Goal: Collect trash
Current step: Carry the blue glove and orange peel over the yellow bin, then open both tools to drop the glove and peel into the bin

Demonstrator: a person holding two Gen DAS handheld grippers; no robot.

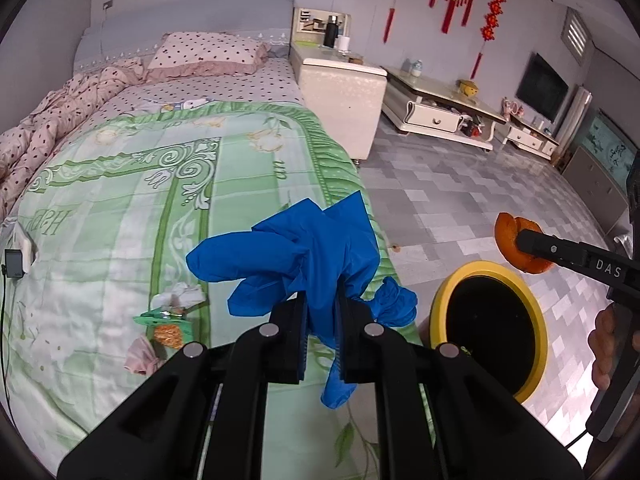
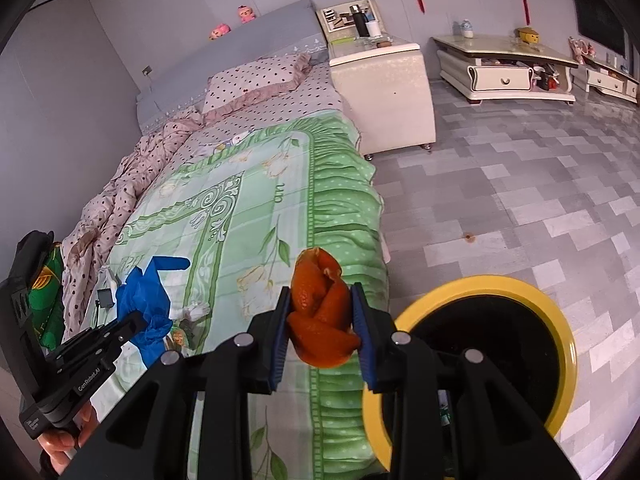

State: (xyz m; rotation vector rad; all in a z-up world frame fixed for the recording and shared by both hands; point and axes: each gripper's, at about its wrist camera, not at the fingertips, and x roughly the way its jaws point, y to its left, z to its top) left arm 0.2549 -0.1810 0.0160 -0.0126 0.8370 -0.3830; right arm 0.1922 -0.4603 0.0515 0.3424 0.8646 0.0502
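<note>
A blue glove (image 1: 308, 256) is pinched in the closed left gripper (image 1: 322, 344) above the green bedspread (image 1: 120, 208). Orange peel (image 2: 322, 316) is clamped by the right gripper (image 2: 322, 330) beside the yellow-rimmed bin (image 2: 568, 344) (on the floor). More scraps (image 1: 170, 320) are left on the bed.

The right tool (image 2: 321, 322) is clamped on a curl of orange peel (image 2: 320, 320), held over the edge of the bed (image 2: 240, 208). On the floor just beside the bed stands a yellow-rimmed bin (image 2: 486, 350). Above the bed's green cover, the left tool (image 2: 132, 326) grips a blue glove (image 2: 146, 300). Crumpled tissue (image 2: 196, 311) lies on the bed near the glove.
</note>
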